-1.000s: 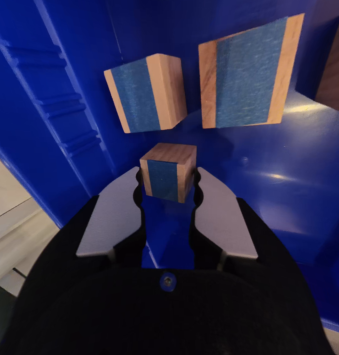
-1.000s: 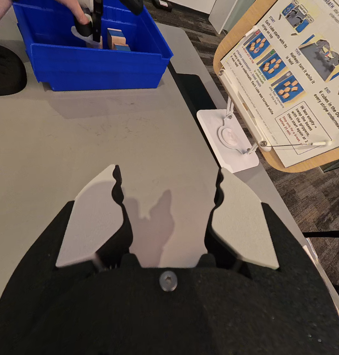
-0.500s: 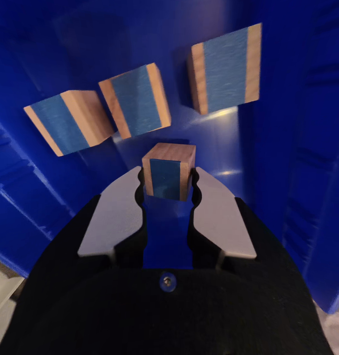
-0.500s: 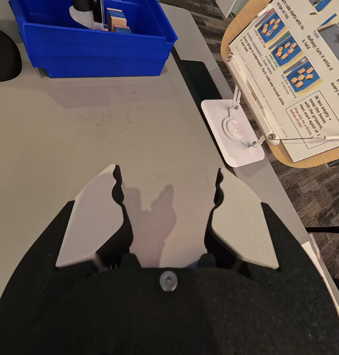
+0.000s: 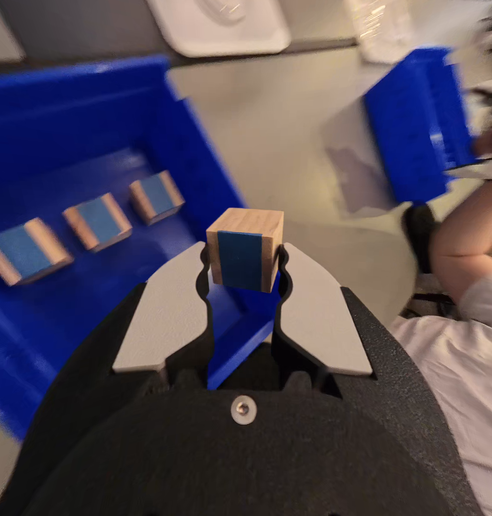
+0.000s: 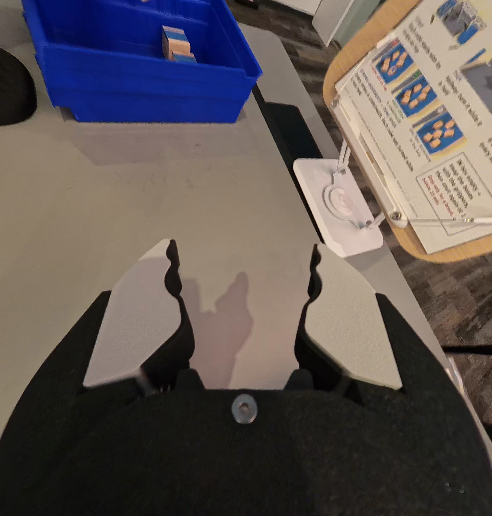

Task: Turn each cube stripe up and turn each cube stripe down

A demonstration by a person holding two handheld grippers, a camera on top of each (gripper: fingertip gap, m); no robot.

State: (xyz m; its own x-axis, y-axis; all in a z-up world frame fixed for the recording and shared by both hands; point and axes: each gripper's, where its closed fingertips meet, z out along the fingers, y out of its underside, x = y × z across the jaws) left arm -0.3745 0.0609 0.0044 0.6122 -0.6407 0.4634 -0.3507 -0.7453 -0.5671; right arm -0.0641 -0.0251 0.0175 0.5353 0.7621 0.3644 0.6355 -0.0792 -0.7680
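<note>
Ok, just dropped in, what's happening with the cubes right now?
The left gripper has its jaws shut on a wooden cube, held in the air near the corner of the blue bin, its blue stripe facing the camera. Three more cubes lie in that bin, stripes up. The right gripper is open and empty over the grey table.

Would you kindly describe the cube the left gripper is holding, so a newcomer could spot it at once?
Start at the blue bin on the grey table; three wooden cubes lie in a row inside it. The held cube is in the air near the bin's corner, in the left gripper. Unlike the others, its blue stripe faces the camera, with bare wood on top.
</note>
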